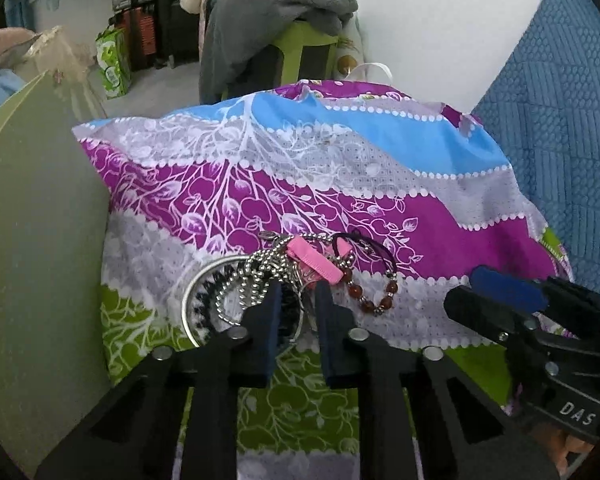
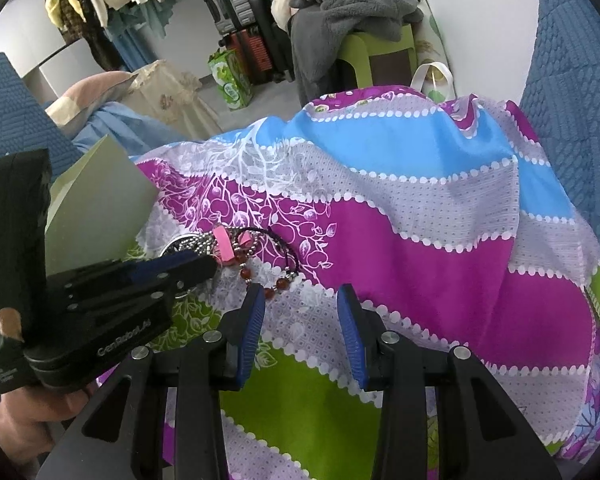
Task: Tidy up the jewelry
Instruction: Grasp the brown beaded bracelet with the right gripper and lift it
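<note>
Your work surface is a patterned bedsheet (image 1: 380,216) in purple, blue, grey and green bands with white leaf print, draped over a rounded mound; it fills most of both wrist views (image 2: 420,220). A blue quilted cover (image 1: 560,120) lies along its right edge, and a flat pale green board (image 1: 40,220) stands at its left edge, also visible from the right wrist (image 2: 100,208). Beyond the mound, a grey garment (image 1: 284,4) is heaped over a green stool (image 1: 304,48). Your left gripper (image 1: 296,300) sits low over the jewelry pile with its jaws at a narrow gap; the fingertips overlap the pile, but you cannot tell from these views whether they grip anything. Your right gripper (image 2: 300,312) hovers over bare grey-and-green sheet, jaws moderately wide and holding nothing, its left fingertip just beside the bead bracelet. The jewelry sits in one tangled cluster on the grey and purple bands near the green board. Its largest piece is a silver ring-shaped bangle (image 1: 192,296) with a dark toothed item inside it. A silver ball chain (image 1: 256,268) is looped over the bangle. A brown bead bracelet (image 1: 376,296) lies at the right of the cluster, seen from the right wrist (image 2: 268,280) too. A pink ribbon clip (image 1: 312,260) rests on top of the chain, and a thin dark cord (image 1: 364,244) loops just behind it.
</note>
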The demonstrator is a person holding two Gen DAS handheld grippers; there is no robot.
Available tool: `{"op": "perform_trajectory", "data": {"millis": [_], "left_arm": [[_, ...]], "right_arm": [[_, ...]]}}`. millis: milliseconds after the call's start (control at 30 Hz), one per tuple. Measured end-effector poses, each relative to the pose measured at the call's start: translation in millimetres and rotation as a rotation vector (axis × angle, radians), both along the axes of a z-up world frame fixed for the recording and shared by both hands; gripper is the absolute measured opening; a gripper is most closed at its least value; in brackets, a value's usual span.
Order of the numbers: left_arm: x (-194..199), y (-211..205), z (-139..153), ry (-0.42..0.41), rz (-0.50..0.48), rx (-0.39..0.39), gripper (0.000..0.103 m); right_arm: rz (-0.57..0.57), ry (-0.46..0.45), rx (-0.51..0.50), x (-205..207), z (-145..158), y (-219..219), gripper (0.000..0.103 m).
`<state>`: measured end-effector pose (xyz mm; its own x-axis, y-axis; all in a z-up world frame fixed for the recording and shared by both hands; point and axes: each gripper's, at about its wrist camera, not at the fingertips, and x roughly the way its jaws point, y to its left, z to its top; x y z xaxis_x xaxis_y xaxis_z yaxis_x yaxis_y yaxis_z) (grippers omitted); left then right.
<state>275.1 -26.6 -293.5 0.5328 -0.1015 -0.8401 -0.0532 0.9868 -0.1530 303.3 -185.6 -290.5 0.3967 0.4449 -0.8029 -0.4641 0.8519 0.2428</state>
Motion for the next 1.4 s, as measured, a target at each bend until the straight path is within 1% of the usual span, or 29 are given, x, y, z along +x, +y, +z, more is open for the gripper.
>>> {"op": "perform_trajectory", "data": {"millis": [33,67,167,367,533,667,800,900,1033,1100,1133,1167,1200,1233,1400], "left_arm": [[0.2,-1.3,0.2,-0.002,-0.009,0.006,0.009],[-0.4,-2.3,0.9,-0.003,-0.016,0.008,0.002],[-3.3,-5.1,5.3,-0.003,-0.044,-0.009,0.001],[-21.5,-6.1,28.5,-0.025,-0.075,-0.063,0.0],[-39.1,0.9,43.1,-0.031,-0.063,-0.117,0.0],[-51.0,10.7,47.1,-0.028,-0.037,-0.146,0.0],[-61.8,18.4,47.2,-0.019,-0.021,-0.178,0.0],[-67.5,21.8,46.3,-0.014,-0.01,-0.185,0.0],[-74.6,27.0,46.4,-0.011,-0.001,-0.2,0.0],[-75.7,29.8,46.3,-0.01,0.007,-0.206,0.0],[-76.2,31.2,46.5,-0.011,0.011,-0.21,0.0],[-76.4,32.5,46.8,-0.013,0.014,-0.214,0.0],[-76.8,33.5,47.6,-0.016,0.017,-0.217,0.0],[-76.9,34.1,48.0,-0.018,0.018,-0.22,0.0],[-78.1,35.1,49.1,-0.02,0.012,-0.221,0.0]], "right_arm": [[0.0,0.0,0.0,0.2,-0.3,0.0,0.035],[0.001,0.001,0.0,0.3,-0.6,0.1,0.035],[0.005,0.002,0.0,0.2,-1.3,0.7,0.035],[0.03,0.004,-0.012,-1.1,-4.8,7.7,0.035],[0.047,0.005,-0.017,-0.3,-7.4,14.0,0.035],[0.077,-0.009,-0.015,1.5,-8.8,22.1,0.035],[0.133,-0.03,-0.013,5.0,-11.7,37.2,0.035],[0.182,-0.055,-0.027,5.3,-15.2,51.6,0.034],[0.239,-0.09,-0.09,2.7,-22.0,69.1,0.024],[0.253,-0.104,-0.169,0.7,-30.6,77.3,0.02],[0.258,-0.133,-0.182,-2.2,-30.0,78.4,0.017],[0.26,-0.135,-0.195,-3.4,-30.0,80.0,0.015],[0.257,-0.123,-0.192,-3.2,-30.5,80.1,0.008],[0.244,-0.108,-0.187,-2.3,-31.0,79.2,0.006],[0.191,-0.063,-0.173,-2.6,-28.4,68.4,0.006]]}}
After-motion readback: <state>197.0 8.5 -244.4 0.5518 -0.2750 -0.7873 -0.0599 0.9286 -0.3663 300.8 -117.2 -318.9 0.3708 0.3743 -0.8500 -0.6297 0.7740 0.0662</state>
